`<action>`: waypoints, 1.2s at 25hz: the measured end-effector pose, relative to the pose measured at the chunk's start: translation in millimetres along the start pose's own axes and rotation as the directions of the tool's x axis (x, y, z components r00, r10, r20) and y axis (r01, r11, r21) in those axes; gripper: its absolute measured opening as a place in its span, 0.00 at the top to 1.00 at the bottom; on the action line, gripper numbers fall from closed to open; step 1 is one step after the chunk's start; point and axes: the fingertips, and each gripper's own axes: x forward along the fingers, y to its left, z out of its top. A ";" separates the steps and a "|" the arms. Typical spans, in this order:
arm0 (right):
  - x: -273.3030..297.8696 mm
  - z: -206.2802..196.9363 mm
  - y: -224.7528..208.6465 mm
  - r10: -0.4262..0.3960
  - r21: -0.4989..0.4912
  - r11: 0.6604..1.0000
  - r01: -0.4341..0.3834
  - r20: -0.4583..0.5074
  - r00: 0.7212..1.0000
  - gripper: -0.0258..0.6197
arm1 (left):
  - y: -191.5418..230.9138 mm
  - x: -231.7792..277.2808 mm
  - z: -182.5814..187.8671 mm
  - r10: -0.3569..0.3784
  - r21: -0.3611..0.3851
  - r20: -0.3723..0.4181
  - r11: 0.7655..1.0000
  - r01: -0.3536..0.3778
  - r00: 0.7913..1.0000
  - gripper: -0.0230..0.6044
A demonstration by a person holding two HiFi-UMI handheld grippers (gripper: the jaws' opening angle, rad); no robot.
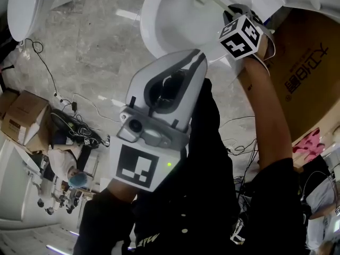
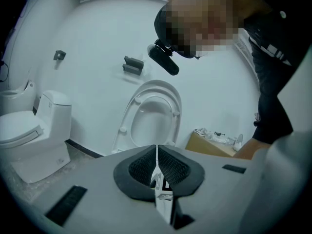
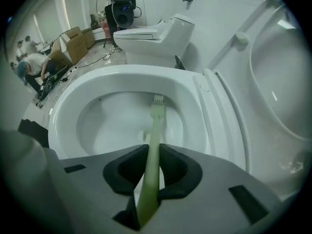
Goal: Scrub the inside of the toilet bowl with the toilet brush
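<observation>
Two tools show in the head view. The left hand-held gripper (image 1: 178, 73) is held mid-frame, apart from the toilet bowl (image 1: 159, 15). The right hand-held gripper (image 1: 240, 34) reaches over the bowl's rim.

In the left gripper view, its jaws are pressed together with nothing between them, facing an upright toilet seat (image 2: 127, 116).

In the right gripper view, the jaws are clamped on the pale green handle of the toilet brush (image 3: 155, 126). The brush head lies inside the bowl against its inner wall.

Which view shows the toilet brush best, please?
The right gripper view: the toilet brush, clamped in the right gripper, reaches into the toilet bowl. The head view hides it behind that gripper; the left gripper view misses it.
</observation>
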 end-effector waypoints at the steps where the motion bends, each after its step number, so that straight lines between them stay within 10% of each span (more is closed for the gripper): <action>1: 1.4 1.6 -2.3 0.006 0.009 1.000 -0.006 -0.005 1.000 0.83 | -0.5 -0.9 0.8 -0.001 -0.002 0.001 1.000 0.001 1.000 0.90; 30: -22.5 -23.3 -78.7 -0.152 -0.297 0.952 0.078 -0.236 0.960 0.83 | -13.8 -2.7 18.8 -0.051 0.131 0.004 0.990 0.050 0.999 0.91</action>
